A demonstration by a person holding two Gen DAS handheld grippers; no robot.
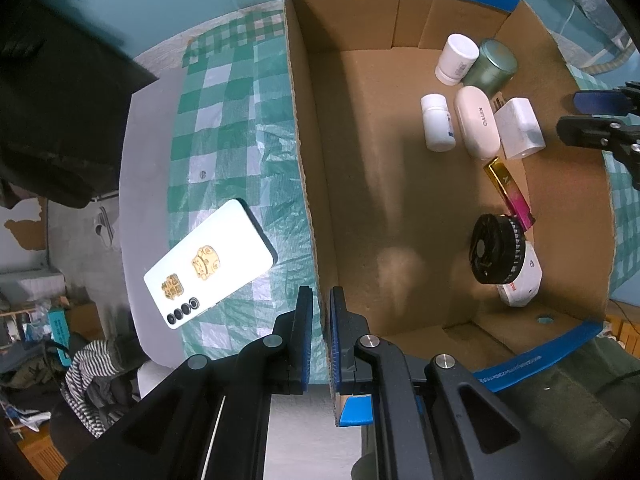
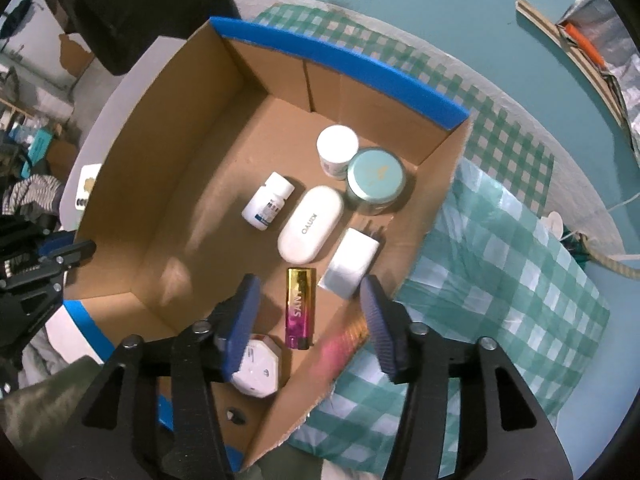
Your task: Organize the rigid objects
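Note:
An open cardboard box [image 1: 316,208] with blue tape on its rims stands on a green checked cloth; it also shows in the right wrist view [image 2: 132,184]. My left gripper [image 1: 321,312] is shut on the box's left wall. My right gripper [image 2: 310,312] is open and empty above the box's right side, over a gold and pink lighter [image 2: 299,308]. In the box lie a white oval case [image 2: 311,224], a pill bottle [image 2: 268,200], a white jar [image 2: 337,150], a teal tin [image 2: 375,180], a white charger [image 2: 354,262] and a small white fan [image 1: 504,256].
A white phone [image 1: 210,262] with gold stickers lies face down on the checked cloth [image 1: 224,120] left of the box, near the table's edge. Clothes and clutter lie on the floor at the far left. A rope [image 2: 608,260] lies at the right.

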